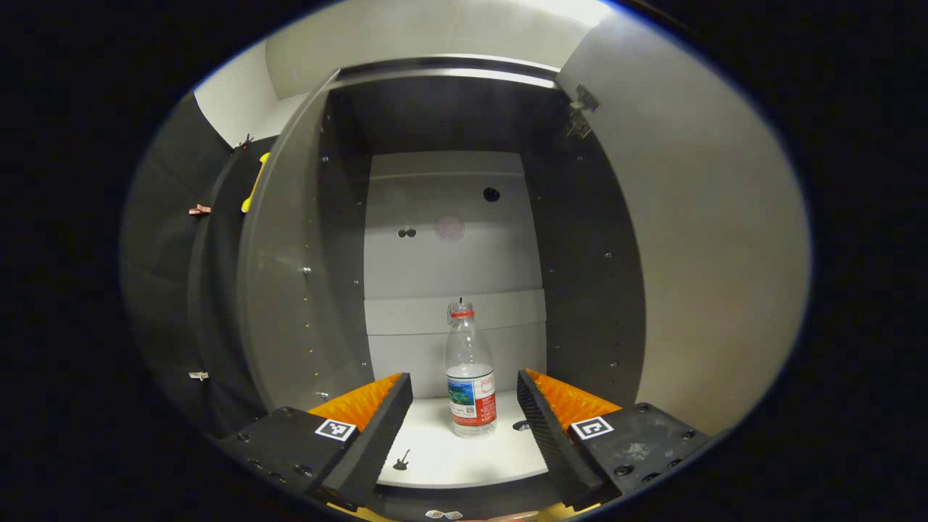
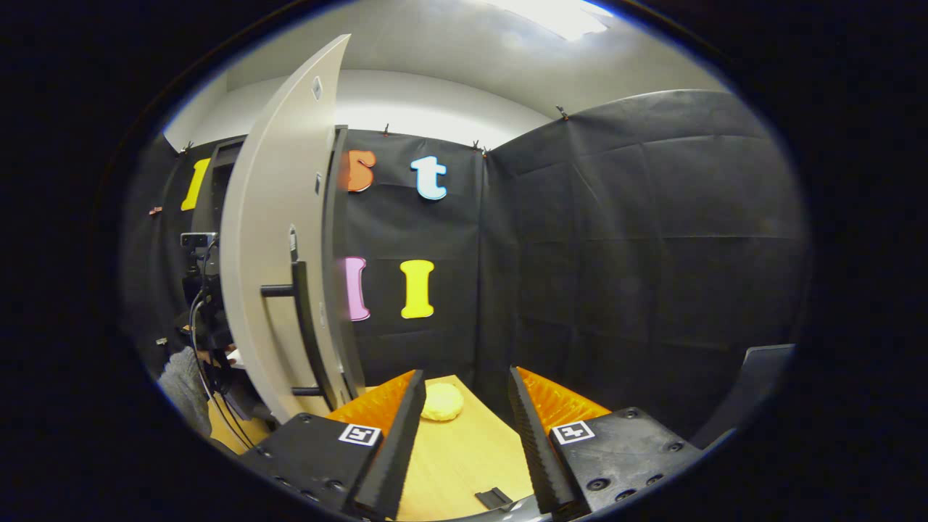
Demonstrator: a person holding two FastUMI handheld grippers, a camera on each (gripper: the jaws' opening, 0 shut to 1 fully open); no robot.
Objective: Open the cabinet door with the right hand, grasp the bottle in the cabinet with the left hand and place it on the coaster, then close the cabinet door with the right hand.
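In the left gripper view the left claw (image 1: 464,406) is held released at the mouth of the cabinet (image 1: 449,109), its two fingers spread wide with nothing pressed between them. The bottle (image 1: 470,377) is seen just beyond the fingertips and roughly centred in the gap between them, touched by neither finger; it stands upright on the pale cabinet floor (image 1: 449,457), clear-bodied, with a red ring at the neck and a printed label low on its body. Behind the bottle the pale back panel (image 1: 449,246) is seen between dark side walls, and the open cabinet door (image 1: 710,239) is swung out at the right of that view. In the right gripper view the right claw (image 2: 460,413) is likewise released, empty, and held over the wooden bench (image 2: 464,457). The round yellow coaster (image 2: 442,402) lies flat on the bench just ahead of the fingertips, nearer the left finger and untouched. To the left, the door is seen edge-on with its dark bar handle (image 2: 304,326) facing the claw, apart from the fingers.
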